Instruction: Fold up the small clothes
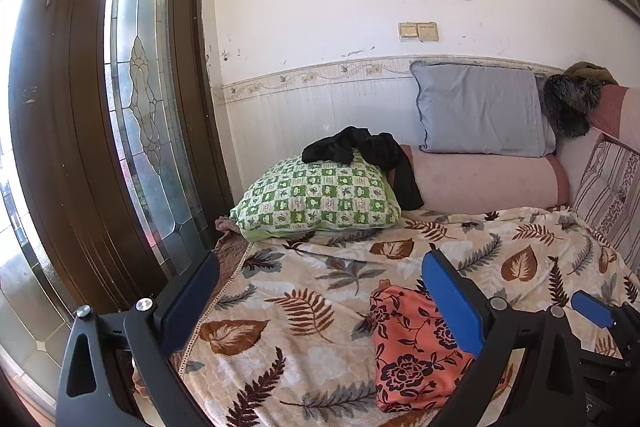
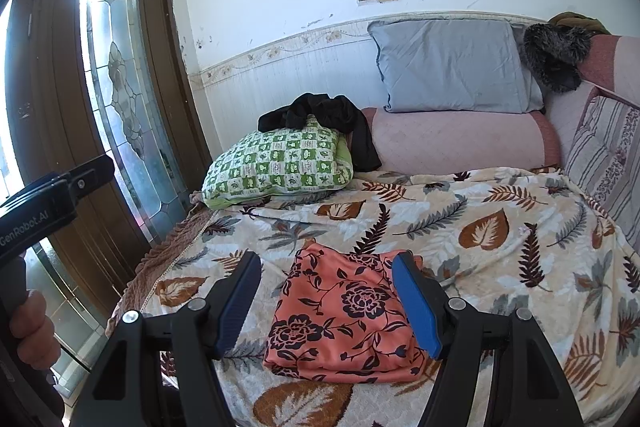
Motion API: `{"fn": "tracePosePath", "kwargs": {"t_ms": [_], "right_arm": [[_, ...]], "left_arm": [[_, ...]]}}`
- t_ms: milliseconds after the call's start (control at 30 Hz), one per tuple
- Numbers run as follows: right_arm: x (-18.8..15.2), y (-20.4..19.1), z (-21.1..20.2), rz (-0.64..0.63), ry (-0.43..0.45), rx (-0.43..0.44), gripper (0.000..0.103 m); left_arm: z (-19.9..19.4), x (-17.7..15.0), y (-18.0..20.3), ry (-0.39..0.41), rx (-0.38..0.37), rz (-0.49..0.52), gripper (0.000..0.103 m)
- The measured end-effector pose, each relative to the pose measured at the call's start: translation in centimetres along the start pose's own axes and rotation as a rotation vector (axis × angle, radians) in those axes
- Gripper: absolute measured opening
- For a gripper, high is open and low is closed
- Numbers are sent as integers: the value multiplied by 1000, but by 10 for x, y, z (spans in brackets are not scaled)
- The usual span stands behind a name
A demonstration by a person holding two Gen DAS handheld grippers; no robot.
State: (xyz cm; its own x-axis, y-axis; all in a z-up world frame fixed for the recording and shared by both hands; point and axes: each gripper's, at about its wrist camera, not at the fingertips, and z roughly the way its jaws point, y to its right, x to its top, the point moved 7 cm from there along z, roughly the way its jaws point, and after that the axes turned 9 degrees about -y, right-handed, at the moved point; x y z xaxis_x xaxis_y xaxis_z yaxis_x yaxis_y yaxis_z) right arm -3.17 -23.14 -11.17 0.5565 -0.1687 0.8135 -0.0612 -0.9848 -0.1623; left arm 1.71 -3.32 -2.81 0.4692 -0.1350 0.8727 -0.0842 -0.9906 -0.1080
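A folded orange garment with dark flowers (image 2: 344,315) lies flat on the leaf-print blanket (image 2: 500,239). My right gripper (image 2: 326,263) hovers over it, open, its blue pads wide apart and nothing pressed between them. In the left wrist view the same garment (image 1: 416,351) sits to the right, partly behind my left gripper's right finger. My left gripper (image 1: 320,259) is open over bare blanket (image 1: 288,311) with nothing in it. A crumpled black garment (image 2: 320,119) is draped over the green checked pillow (image 2: 280,163) at the back.
A blue-grey pillow (image 2: 452,63) leans on the wall above a pink bolster (image 2: 460,139). A furry dark item (image 2: 556,55) and a striped cushion (image 2: 608,147) lie at the right. A brown glazed door (image 2: 116,87) stands left of the bed edge. A hand (image 2: 32,327) holds the left gripper's handle.
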Motion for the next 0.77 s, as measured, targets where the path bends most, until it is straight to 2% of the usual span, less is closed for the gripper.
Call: {"fn": "tracePosePath", "kwargs": {"t_ms": [500, 767], "right_arm": [[-2, 1, 22, -6, -37, 3, 72], [-5, 8, 36, 9, -60, 1, 72]], "left_arm": [[18, 1, -1, -24, -12, 12, 101], [35, 0, 1, -37, -46, 1, 101]]}}
